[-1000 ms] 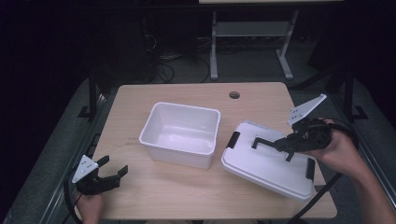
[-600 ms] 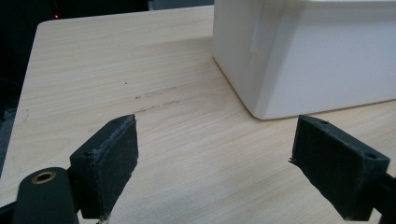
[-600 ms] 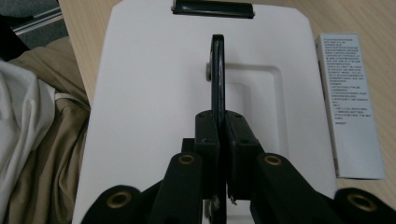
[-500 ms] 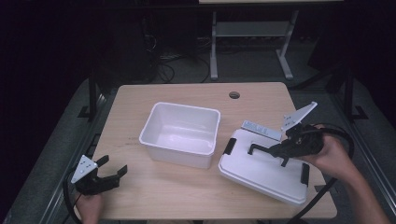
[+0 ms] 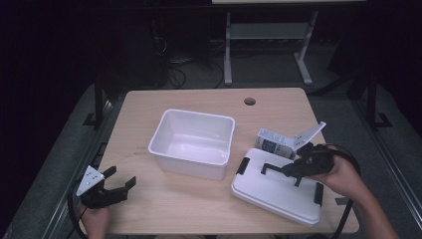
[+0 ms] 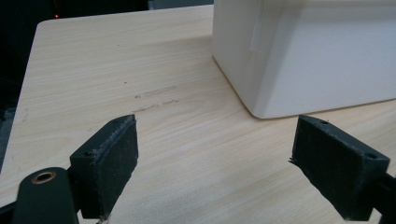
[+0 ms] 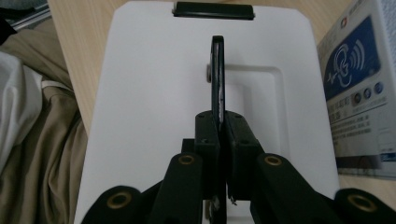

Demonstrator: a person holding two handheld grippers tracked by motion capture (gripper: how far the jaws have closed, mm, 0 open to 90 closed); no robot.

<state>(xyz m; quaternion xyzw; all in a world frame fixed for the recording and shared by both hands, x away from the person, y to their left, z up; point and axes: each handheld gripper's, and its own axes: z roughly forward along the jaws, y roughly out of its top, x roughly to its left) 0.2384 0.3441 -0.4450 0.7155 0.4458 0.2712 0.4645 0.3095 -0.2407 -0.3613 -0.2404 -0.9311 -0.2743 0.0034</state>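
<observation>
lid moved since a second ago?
Yes. The white lid, held by its handle in the right gripper, came down toward the table's near edge, uncovering the small box.

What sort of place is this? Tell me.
Probably a lab or workshop set up for recording: a bare wooden table with a cable hole, a metal stand behind it, and loose cables on the dark floor.

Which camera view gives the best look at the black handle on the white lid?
The right gripper view: the lid's black handle stands edge-on and close, pinched between the right tongs. The high view shows that handle small and partly behind the tongs. The left gripper view faces the white bin instead.
</observation>
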